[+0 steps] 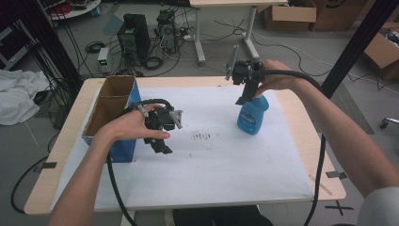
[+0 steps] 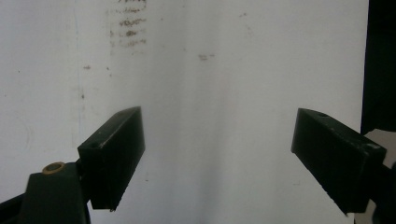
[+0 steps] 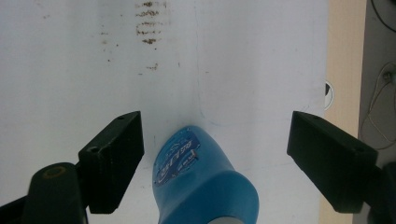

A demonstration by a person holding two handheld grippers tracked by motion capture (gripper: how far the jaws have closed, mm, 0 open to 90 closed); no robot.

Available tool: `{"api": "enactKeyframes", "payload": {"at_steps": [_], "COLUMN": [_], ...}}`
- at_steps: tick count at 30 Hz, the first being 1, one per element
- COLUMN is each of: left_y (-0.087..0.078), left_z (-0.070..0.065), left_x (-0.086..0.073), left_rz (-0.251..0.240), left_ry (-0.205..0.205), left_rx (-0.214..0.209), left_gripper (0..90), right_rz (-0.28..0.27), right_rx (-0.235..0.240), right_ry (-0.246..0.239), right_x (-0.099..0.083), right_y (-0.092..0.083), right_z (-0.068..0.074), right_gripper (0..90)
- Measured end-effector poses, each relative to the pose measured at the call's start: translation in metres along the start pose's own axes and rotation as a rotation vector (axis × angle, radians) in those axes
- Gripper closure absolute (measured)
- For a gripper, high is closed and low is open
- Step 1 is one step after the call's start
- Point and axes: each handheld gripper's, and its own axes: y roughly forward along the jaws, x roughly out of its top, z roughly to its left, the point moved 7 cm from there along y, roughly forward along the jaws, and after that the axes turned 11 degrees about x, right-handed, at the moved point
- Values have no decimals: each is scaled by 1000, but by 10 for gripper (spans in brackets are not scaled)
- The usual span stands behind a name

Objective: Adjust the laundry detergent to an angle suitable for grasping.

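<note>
Hovering over blue spray bottle (image 3: pixel 205 186) — right gripper (image 3: pixel 215 154) fingers wide, untouching; left gripper (image 2: pixel 217 158) fingers wide over white-covered counter (image 1: pixel 244 165).

A bottle (image 1: pixel 253 114) stands right on the table (image 1: pixel 301 155), a box (image 1: pixel 112 110) left.
</note>
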Motion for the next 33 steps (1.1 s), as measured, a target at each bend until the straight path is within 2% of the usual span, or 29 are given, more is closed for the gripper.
{"api": "enactKeyframes", "payload": {"at_steps": [18,25,33], "left_y": [-6,-11,-14], "left_z": [-3,-3,-6], "left_x": [2,-1,1], "left_rz": [4,0,-11], "left_ry": [-14,-22,-16], "left_rx": [8,15,20], "left_gripper": [180,180,180], "right_rz": [-2,-16,5], "right_rx": [-6,-7,-6], "right_ry": [-12,-8,-25], "right_x": [1,4,7], "right_y": [1,3,5], "right_z": [4,0,4], "right_gripper": [167,166,171]}}
